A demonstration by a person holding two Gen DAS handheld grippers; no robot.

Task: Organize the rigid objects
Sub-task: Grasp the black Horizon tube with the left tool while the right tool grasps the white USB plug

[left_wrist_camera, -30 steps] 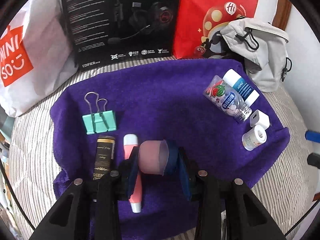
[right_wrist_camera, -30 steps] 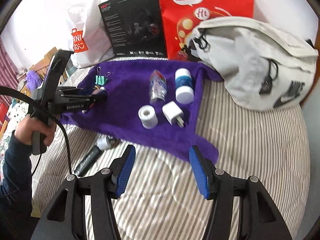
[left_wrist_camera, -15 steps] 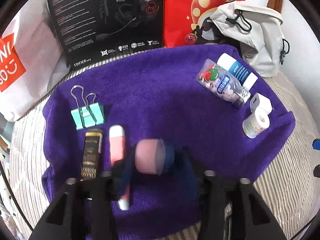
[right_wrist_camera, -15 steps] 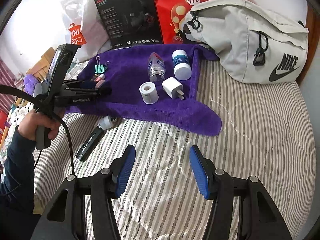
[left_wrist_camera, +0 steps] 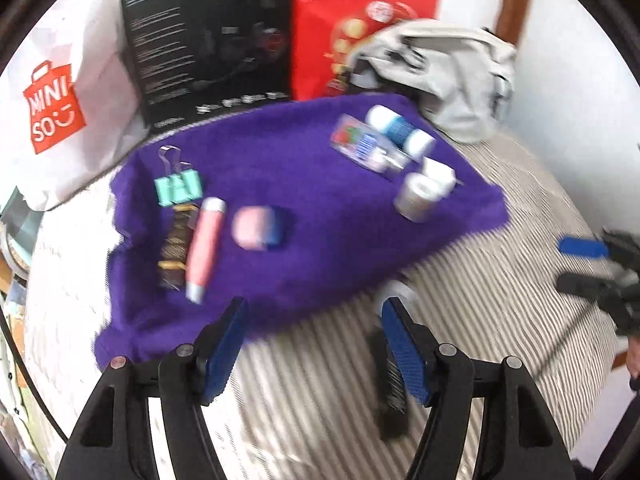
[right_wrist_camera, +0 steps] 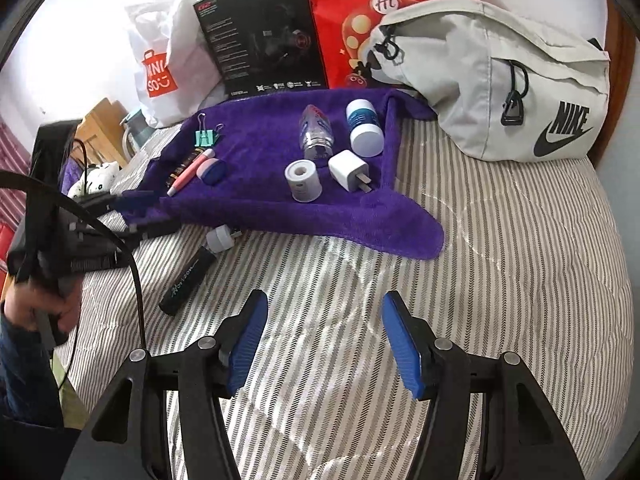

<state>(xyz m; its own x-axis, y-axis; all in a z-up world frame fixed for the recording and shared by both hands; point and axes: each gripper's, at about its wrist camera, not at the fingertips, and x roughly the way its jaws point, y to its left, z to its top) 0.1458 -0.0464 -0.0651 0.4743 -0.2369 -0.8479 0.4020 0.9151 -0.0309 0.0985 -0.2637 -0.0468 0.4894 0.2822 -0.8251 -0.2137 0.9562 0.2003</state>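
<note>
A purple towel (left_wrist_camera: 320,240) (right_wrist_camera: 260,200) is spread on the striped bed. Along its left side lie a teal binder clip (left_wrist_camera: 178,188), a dark gold-printed tube (left_wrist_camera: 176,240), a pink tube (left_wrist_camera: 206,240) and a pink-and-blue round piece (left_wrist_camera: 260,228) (right_wrist_camera: 211,171). On the right side are a clear bottle (right_wrist_camera: 316,132), a white-and-blue bottle (right_wrist_camera: 364,128), a white charger (right_wrist_camera: 350,170) and a tape roll (right_wrist_camera: 303,176). Off the towel lie a black tube (right_wrist_camera: 188,280) (left_wrist_camera: 390,380) and a small white plug (right_wrist_camera: 220,239). My left gripper (left_wrist_camera: 312,320) (right_wrist_camera: 148,214) is open at the towel's near edge. My right gripper (right_wrist_camera: 325,312) hangs open over bare bedding.
A grey Nike bag (right_wrist_camera: 500,80), a red paper bag (right_wrist_camera: 360,20), a black headset box (right_wrist_camera: 260,40) and a white Miniso bag (right_wrist_camera: 164,68) line the back. A person's hand (right_wrist_camera: 40,308) holds the left gripper. The left wrist view is motion-blurred.
My left gripper has opened, let go of the pink-and-blue piece on the towel beside the pink tube, and drawn back to the towel's near edge. The right gripper has stayed open.
</note>
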